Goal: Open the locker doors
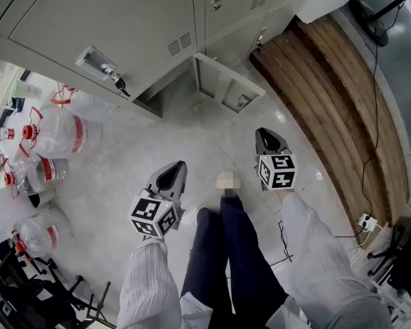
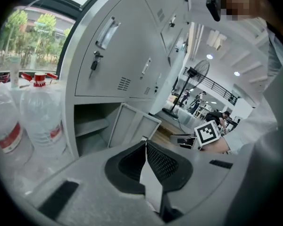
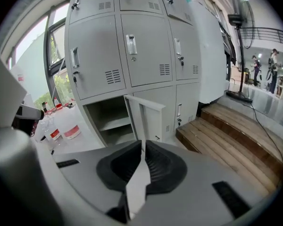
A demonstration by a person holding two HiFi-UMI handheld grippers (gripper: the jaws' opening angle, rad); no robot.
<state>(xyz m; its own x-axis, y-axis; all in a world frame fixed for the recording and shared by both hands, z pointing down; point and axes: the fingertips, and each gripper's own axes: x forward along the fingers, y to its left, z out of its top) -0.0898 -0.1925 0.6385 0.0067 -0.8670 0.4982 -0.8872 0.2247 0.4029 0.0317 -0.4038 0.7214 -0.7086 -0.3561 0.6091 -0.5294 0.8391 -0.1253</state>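
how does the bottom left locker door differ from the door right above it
The bottom door stands swung open, baring a shelf inside; the door above it is shut flush. The door above it shows its front, with a handle, a hanging key and vent slots; the bottom door shows no handle from here. Both are grey metal.

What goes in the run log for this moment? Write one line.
lower-left locker door: open | other doors: shut | left gripper: shut, empty | right gripper: shut, empty
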